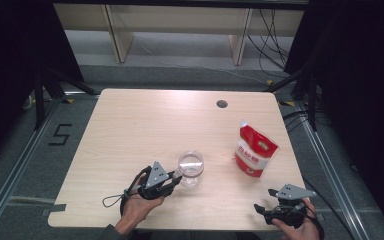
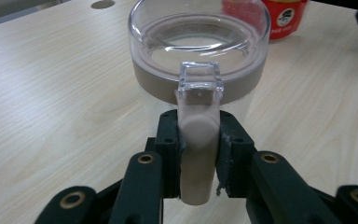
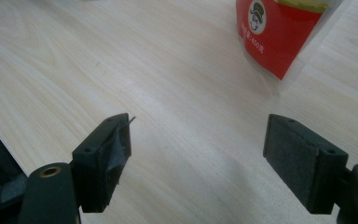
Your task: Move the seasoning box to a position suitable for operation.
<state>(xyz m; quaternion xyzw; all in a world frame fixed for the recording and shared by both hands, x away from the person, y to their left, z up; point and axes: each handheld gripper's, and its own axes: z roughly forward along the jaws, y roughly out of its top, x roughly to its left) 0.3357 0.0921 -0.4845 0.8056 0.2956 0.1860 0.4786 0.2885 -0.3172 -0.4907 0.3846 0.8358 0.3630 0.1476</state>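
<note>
Pale wood-grain table (image 1: pixel 130 130) lies under my hands. I hold my left gripper (image 1: pixel 176 179) low and level, its black jaws clamped on the beige handle (image 2: pixel 196 149) of a clear round jar (image 1: pixel 190 169) near the front edge. My right gripper (image 1: pixel 261 210) rests near the front right corner, jaws wide apart and holding nothing. Beyond it lies a glossy red-and-white pouch (image 1: pixel 254 149), well apart from the jar.

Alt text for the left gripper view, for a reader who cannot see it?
The left gripper has its two black jaws closed on the beige handle of a clear jar with a clear lid, standing on a light wooden table. A red pouch stands behind.
</note>
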